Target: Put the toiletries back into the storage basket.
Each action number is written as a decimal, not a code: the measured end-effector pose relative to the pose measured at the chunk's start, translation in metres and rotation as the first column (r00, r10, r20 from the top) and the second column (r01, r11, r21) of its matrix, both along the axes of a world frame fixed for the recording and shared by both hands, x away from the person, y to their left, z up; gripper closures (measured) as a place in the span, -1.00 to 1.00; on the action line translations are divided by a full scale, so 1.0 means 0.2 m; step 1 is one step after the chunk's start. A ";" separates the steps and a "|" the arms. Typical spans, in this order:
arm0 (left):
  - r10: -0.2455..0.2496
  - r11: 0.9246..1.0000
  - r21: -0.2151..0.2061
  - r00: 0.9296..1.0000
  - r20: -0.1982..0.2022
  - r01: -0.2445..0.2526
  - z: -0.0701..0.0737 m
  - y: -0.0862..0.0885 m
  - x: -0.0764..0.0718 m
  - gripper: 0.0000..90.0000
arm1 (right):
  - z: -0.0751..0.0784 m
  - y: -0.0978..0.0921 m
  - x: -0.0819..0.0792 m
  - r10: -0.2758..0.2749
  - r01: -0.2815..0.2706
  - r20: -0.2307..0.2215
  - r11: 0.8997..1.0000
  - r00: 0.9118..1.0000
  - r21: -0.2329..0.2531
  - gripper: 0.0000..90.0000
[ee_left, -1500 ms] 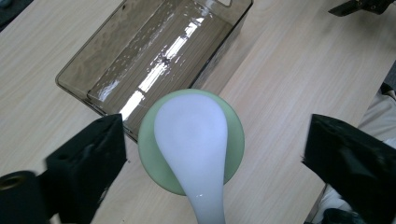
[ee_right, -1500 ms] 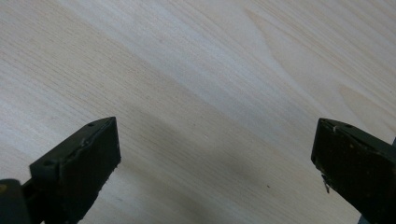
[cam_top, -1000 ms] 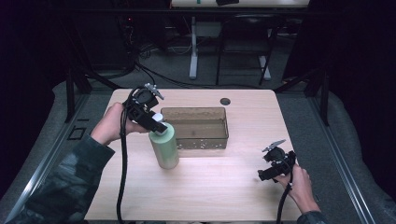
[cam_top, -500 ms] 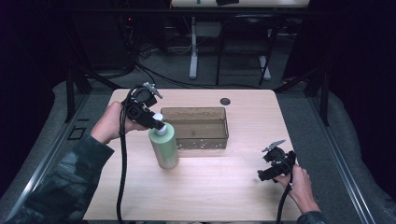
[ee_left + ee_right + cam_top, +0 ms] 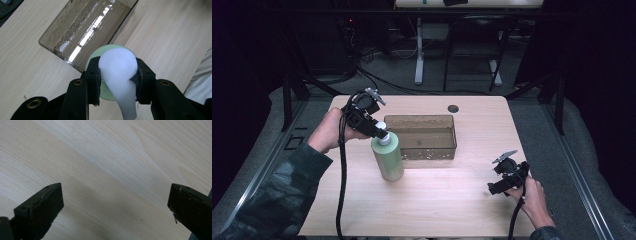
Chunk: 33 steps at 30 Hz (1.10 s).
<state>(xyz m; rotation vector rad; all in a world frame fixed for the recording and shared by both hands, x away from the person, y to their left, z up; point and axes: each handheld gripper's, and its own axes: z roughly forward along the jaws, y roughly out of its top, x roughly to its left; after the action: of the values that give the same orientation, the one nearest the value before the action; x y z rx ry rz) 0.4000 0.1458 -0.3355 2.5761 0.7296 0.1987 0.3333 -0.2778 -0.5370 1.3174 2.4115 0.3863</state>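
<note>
From my remote station, I am watching the person's left hand steadying the left gripper just to the left of the smoky clear tray, which is sitting at the middle of the light wood table and serving as my reference point. That gripper's jaws are closing tight on the white pump cap of a pale green bottle; in the left gripper view I am seeing both black jaws pressing against the cap's sides, with the bottle's green shoulder showing beneath it. The bottle is standing upright on the table, just beside the tray's near-left corner, and I cannot tell whether the two are touching. The gripper's black cable is trailing down toward the table's near edge, left of the tray. A small dark round hole is showing in the tabletop just beyond the tray's far-right corner. Well to the right of the tray and nearer the person, the right hand is holding the right gripper low over bare wood. In the right gripper view I am seeing its jaws spreading wide apart, gripping nothing.
</note>
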 end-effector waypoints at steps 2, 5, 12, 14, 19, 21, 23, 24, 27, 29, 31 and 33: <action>-0.003 1.000 0.005 1.000 -0.002 0.003 0.00 0.00 0.00 0.39 | 0.00 0.00 0.00 0.003 -0.003 0.002 1.000 1.000 0.000 -1.00; -0.007 1.000 0.011 1.000 -0.002 0.007 0.01 0.00 0.00 0.39 | 0.00 0.00 0.00 0.005 -0.005 0.004 1.000 1.000 -0.003 -1.00; -0.018 1.000 0.019 1.000 0.006 0.017 0.04 -0.01 0.00 0.39 | 0.00 0.00 0.00 0.013 -0.013 0.002 1.000 1.000 -0.010 -1.00; -0.020 1.000 0.022 1.000 0.008 0.020 0.05 -0.01 -0.01 0.39 | 0.00 0.00 0.00 0.010 -0.010 0.000 1.000 1.000 -0.010 -1.00; -0.028 0.999 0.027 1.000 0.012 0.028 0.07 0.00 -0.01 0.39 | 0.00 0.00 -0.01 0.014 -0.014 0.003 1.000 1.000 -0.007 -1.00; -0.033 0.999 0.032 0.999 0.013 0.033 0.08 0.00 -0.01 0.39 | 0.00 0.00 -0.01 0.024 -0.023 0.008 1.000 1.000 -0.009 -1.00; -0.033 0.999 0.031 0.999 0.012 0.033 0.09 0.00 -0.01 0.39 | 0.00 -0.01 -0.01 0.024 -0.024 0.011 1.000 1.000 -0.012 -1.00; -0.034 0.999 0.031 0.999 0.014 0.033 0.10 0.00 -0.02 0.39 | 0.00 -0.01 -0.01 0.021 -0.021 0.011 1.000 1.000 -0.009 -1.00; -0.039 0.999 0.032 0.999 0.016 0.039 0.11 0.00 -0.02 0.39 | 0.00 -0.01 -0.01 0.018 -0.018 0.016 1.000 1.000 -0.007 -1.00; -0.045 0.998 0.035 0.999 0.019 0.044 0.12 -0.01 -0.02 0.39 | 0.00 -0.01 -0.01 0.020 -0.019 0.020 1.000 1.000 -0.010 -1.00; -0.046 0.998 0.038 0.999 0.021 0.045 0.13 -0.01 -0.02 0.39 | 0.00 -0.01 -0.02 0.023 -0.023 0.020 1.000 1.000 -0.014 -1.00; -0.052 0.998 0.041 0.998 0.024 0.051 0.14 -0.01 -0.03 0.39 | 0.00 -0.02 -0.02 0.022 -0.022 0.019 1.000 1.000 -0.016 -1.00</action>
<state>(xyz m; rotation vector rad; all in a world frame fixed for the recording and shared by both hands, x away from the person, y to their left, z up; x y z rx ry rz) 0.3944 0.1436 -0.3072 2.6232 0.6556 0.2307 0.3296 -0.2810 -0.5367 1.2751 2.4101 0.3835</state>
